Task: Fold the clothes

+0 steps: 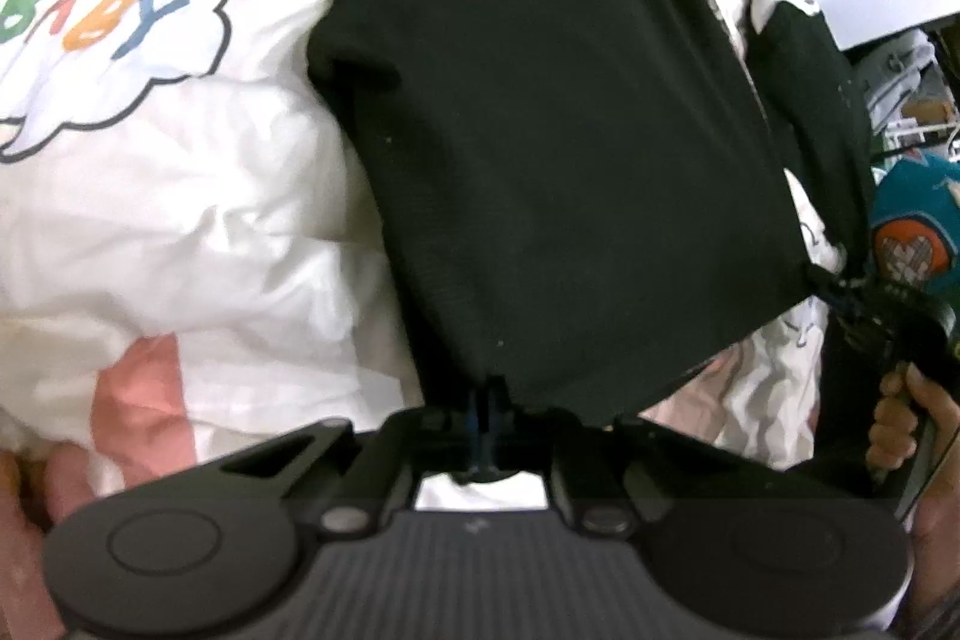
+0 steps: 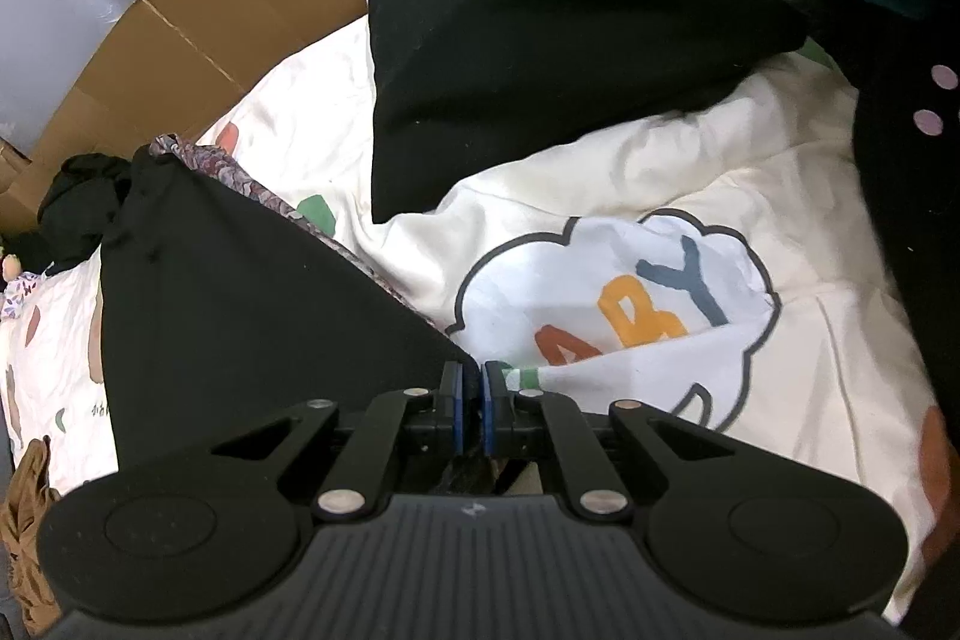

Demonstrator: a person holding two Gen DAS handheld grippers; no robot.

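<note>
A bed carries everything, covered by a rumpled white quilt point(image 1: 198, 196) with pink patches and a cloud print point(image 2: 618, 310) lettered BABY in colours (only part of the word shows in the right wrist view). On the quilt lies a black garment point(image 1: 540, 148), spread flat with a patterned cloth point(image 2: 264, 190) showing along its far edge. A second black garment point(image 2: 540, 58) lies folded further up the quilt. Flattened cardboard point(image 2: 198, 34) lies beside the bed.

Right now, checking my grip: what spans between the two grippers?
In the left wrist view, the black garment stretches from left gripper to right gripper.
</note>
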